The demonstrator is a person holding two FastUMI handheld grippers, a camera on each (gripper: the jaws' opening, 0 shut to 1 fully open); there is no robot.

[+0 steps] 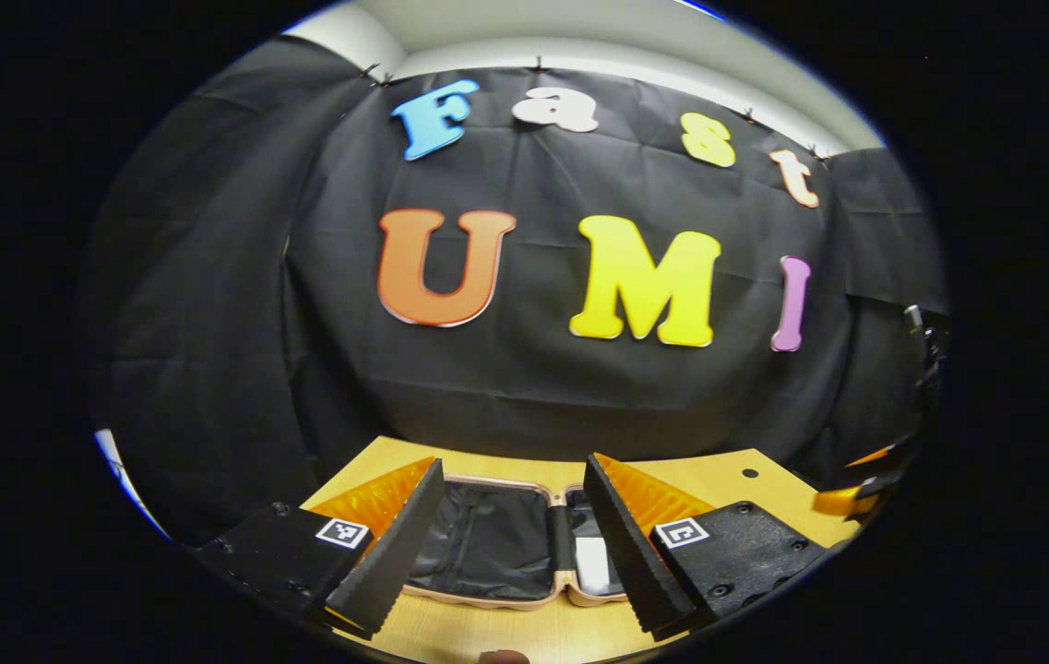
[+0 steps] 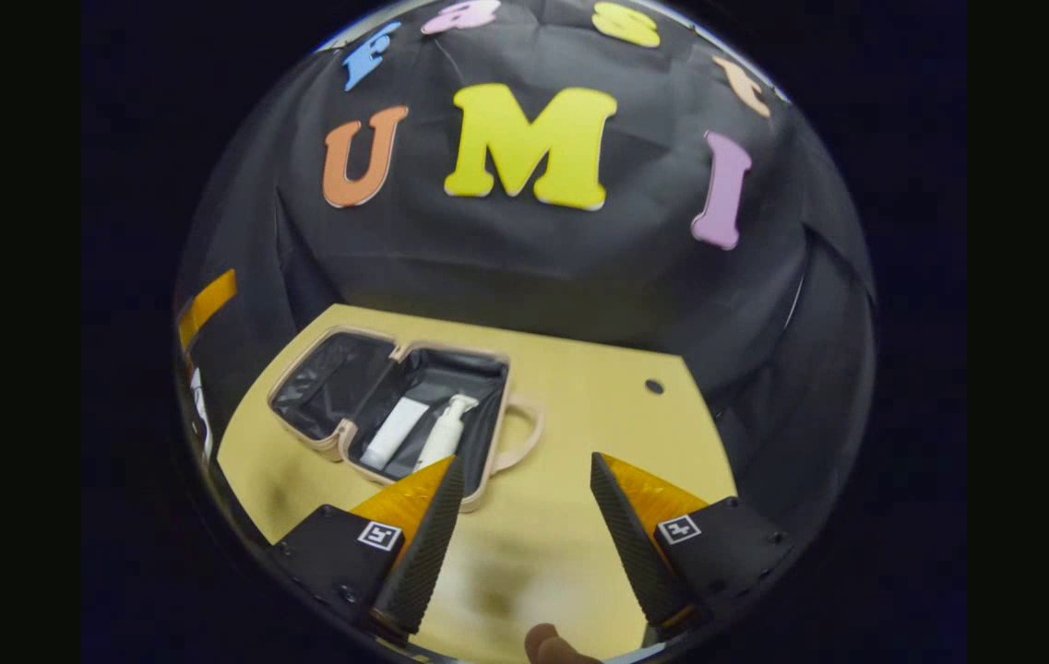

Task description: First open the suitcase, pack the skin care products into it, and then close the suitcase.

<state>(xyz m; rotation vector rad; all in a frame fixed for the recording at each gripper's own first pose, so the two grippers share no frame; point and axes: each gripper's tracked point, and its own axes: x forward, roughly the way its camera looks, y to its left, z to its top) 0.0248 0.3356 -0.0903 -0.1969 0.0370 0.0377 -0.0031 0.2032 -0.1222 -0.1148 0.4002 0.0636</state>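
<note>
The suitcase (image 2: 399, 410) is laid open on the tabletop (image 2: 579, 406) — a tube (image 2: 394, 432) and pump bottle (image 2: 446, 431) are tucked inside its handle-side half. Both hand-held grippers — left (image 1: 513, 544), right (image 2: 524, 539) — are spread wide, nothing gripped.

The suitcase (image 2: 395, 406) is a small pale-pink case with a black fabric lining, lying fully open and flat on the tabletop (image 2: 579, 406), its two halves side by side and a loop handle sticking out from one long edge. Inside the half nearer the handle lie two skin care products: a white tube (image 2: 394, 432) and, just beside it, a white pump bottle (image 2: 444, 433), both on their sides.
</note>
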